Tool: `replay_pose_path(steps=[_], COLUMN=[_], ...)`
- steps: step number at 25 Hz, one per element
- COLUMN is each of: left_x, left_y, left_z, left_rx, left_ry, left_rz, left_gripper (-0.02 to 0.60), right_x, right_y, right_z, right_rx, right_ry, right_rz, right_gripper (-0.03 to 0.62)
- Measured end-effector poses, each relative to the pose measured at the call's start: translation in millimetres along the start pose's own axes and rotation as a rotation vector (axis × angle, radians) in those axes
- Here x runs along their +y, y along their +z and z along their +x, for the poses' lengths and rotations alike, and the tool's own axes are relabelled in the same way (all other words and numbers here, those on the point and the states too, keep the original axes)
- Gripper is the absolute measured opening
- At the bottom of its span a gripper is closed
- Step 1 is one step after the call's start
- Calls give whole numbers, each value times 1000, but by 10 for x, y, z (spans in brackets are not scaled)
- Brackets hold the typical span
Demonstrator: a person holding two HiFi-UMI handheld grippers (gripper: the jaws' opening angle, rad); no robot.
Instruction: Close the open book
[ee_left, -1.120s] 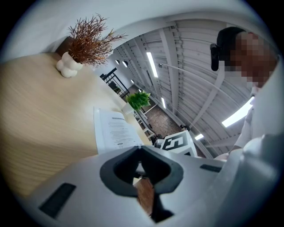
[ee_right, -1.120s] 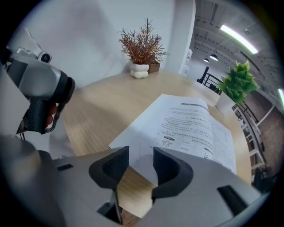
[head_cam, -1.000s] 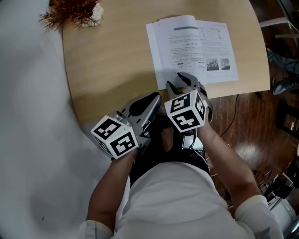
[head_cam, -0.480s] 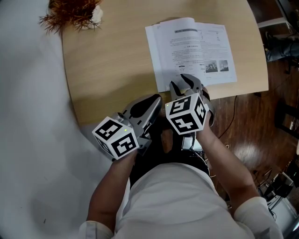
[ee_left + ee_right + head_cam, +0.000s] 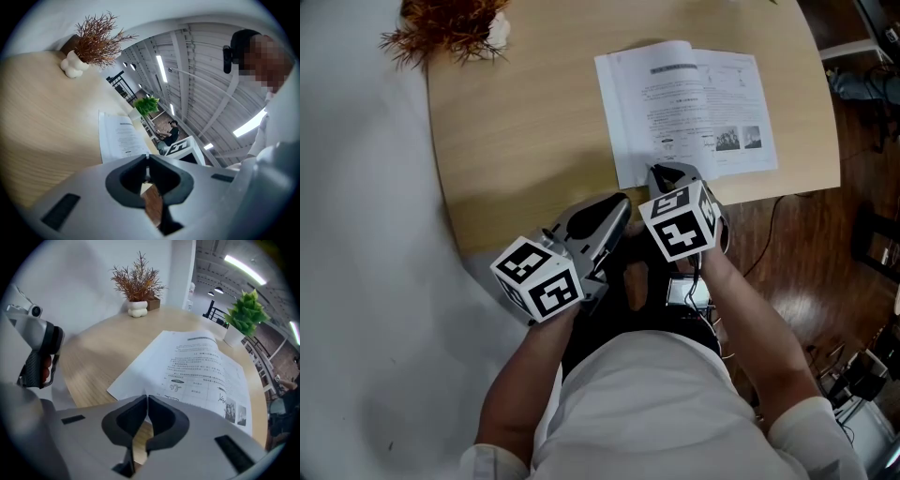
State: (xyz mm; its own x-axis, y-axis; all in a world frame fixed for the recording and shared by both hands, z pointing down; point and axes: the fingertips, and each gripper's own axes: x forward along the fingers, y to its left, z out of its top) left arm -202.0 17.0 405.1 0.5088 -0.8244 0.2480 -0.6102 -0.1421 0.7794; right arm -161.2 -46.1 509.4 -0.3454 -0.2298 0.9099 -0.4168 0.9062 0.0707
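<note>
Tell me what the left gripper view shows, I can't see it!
The left gripper, jaws shut and empty, fills the bottom. Beyond it an open book lies on a wooden table, with a dried plant farther back.

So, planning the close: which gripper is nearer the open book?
Right. The right gripper is at the open book's near edge, jaws just closed, page pinch unclear; the left gripper hangs left, off the book.
</note>
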Motion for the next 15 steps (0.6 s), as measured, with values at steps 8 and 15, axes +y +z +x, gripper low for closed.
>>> replay_pose_path(steps=[8,15], left_x=[68,118], left_y=[35,102], left_z=[32,210], left_rx=[-7,6], left_ry=[5,1], left_rz=[-24,-37], left_gripper=[-2,-2], right_x=[39,-6], right_y=[141,270], right_z=[-232,-470], right_rx=[-92,-172], right_ry=[6,-33], right_rz=[-8,-64], right_gripper=[3,3])
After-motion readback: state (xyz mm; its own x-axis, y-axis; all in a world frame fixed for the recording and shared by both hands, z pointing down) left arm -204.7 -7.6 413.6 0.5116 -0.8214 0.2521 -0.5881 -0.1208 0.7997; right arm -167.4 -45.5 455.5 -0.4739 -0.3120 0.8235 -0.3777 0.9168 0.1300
